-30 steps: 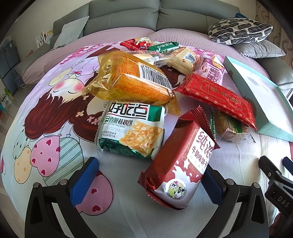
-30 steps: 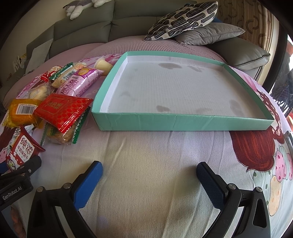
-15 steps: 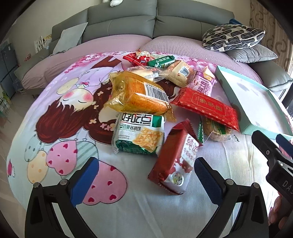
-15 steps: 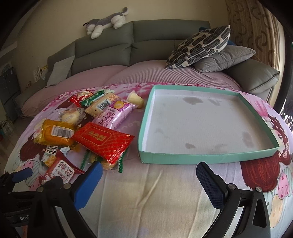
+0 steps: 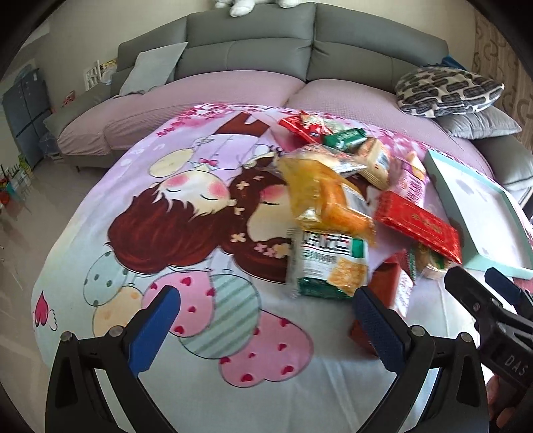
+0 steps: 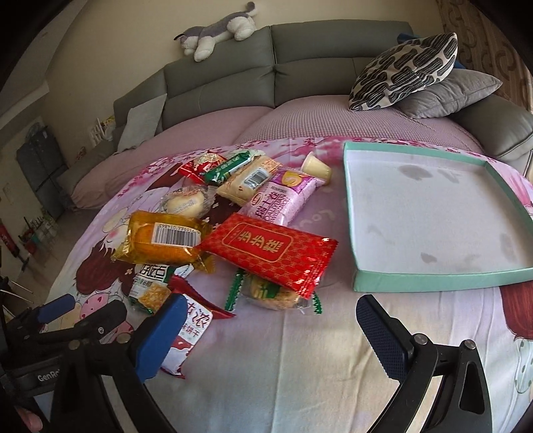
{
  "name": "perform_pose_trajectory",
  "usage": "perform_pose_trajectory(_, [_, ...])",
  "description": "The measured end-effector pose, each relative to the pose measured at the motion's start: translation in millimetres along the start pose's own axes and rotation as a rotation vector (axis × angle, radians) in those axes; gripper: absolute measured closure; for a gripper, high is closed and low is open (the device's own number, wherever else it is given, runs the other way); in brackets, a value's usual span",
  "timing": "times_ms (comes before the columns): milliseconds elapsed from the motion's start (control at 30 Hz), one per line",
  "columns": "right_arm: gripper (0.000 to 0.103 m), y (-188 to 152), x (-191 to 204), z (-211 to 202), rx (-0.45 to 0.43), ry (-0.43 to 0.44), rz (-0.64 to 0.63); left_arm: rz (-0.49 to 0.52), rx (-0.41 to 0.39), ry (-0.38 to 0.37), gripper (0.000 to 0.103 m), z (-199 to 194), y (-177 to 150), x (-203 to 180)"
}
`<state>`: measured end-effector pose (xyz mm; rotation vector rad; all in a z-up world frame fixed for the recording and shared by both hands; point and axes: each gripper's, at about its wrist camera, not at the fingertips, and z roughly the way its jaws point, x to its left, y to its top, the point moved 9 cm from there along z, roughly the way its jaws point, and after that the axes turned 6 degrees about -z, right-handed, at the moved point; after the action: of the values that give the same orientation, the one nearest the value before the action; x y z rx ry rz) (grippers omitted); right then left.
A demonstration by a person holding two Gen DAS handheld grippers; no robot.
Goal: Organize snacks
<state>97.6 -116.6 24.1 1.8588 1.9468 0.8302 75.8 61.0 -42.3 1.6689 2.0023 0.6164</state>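
Note:
A pile of snack packs lies on the cartoon-print cloth: a red pack with gold letters [image 6: 269,248], a yellow cake pack [image 6: 163,239], a green-and-white biscuit pack [image 5: 328,263], a pink roll pack [image 6: 283,196] and a dark red milk-biscuit pack [image 6: 193,329]. An empty teal tray [image 6: 443,281] stands to their right. My left gripper [image 5: 266,319] is open and empty, held back from the pile over the cloth. My right gripper [image 6: 266,324] is open and empty, in front of the pile and the tray.
A grey sofa [image 6: 299,83] with a patterned cushion [image 6: 403,70] and a grey cushion [image 6: 446,93] runs behind the round cloth-covered surface. A plush dog [image 6: 216,30] lies on the sofa back. The cloth's edge drops to the floor at left [image 5: 50,266].
Both grippers have pulled back and risen from the surface, so the pile and tray look smaller. The left view has swung left. Nothing was picked up.

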Motion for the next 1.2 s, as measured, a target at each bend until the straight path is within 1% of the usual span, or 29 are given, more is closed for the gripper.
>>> perform_pose_trajectory(133, [0.002,-3.0,23.6,8.6,0.032,0.044,-0.029,-0.037,0.012,-0.021,0.000,7.4,2.6,11.2])
perform_pose_trajectory(167, [0.004,-4.1,27.9,10.8,0.039,0.050,-0.034,-0.041,0.014,-0.013,0.000,9.5,3.1,14.0])
perform_pose_trajectory(267, [0.007,-7.2,37.3,17.9,0.066,0.063,-0.041,-0.047,0.018,-0.011,0.000,13.4,5.9,20.3])
perform_pose_trajectory(400, [0.011,-10.5,47.6,24.0,0.089,0.072,-0.062,-0.068,0.024,-0.016,0.000,17.1,9.6,28.4])
perform_pose_trajectory(467, [0.015,-12.0,51.4,26.0,0.095,0.079,-0.069,-0.067,0.029,-0.010,0.000,19.0,9.9,29.3])
perform_pose_trajectory(600, [0.018,-13.6,53.0,27.9,0.110,0.098,-0.044,-0.074,0.031,-0.018,0.000,20.3,10.7,29.4])
perform_pose_trajectory(700, [0.020,-14.7,56.2,29.2,0.118,0.102,-0.049,-0.090,0.037,-0.028,0.000,21.0,12.2,31.2])
perform_pose_trajectory(833, [0.027,-16.1,61.7,31.5,0.133,0.119,-0.054,-0.085,0.035,-0.020,0.000,19.5,13.9,31.3])
perform_pose_trajectory(1000, [0.033,-19.0,63.8,31.9,0.151,0.131,-0.058,-0.056,0.037,-0.036,0.000,18.6,16.6,19.3])
perform_pose_trajectory(1033, [0.037,-20.4,64.9,32.5,0.158,0.134,-0.063,-0.050,0.039,-0.038,0.000,19.1,16.9,16.7])
perform_pose_trajectory(1067, [0.043,-22.4,66.1,33.9,0.171,0.133,-0.072,-0.045,0.042,-0.039,0.000,19.6,17.2,14.2])
perform_pose_trajectory(1100, [0.047,-25.5,66.1,35.9,0.188,0.125,-0.082,-0.040,0.045,-0.041,0.000,20.2,17.2,11.7])
perform_pose_trajectory(1200, [0.049,-27.0,61.6,34.5,0.193,0.125,-0.071,-0.020,0.057,-0.052,0.000,21.4,16.8,2.8])
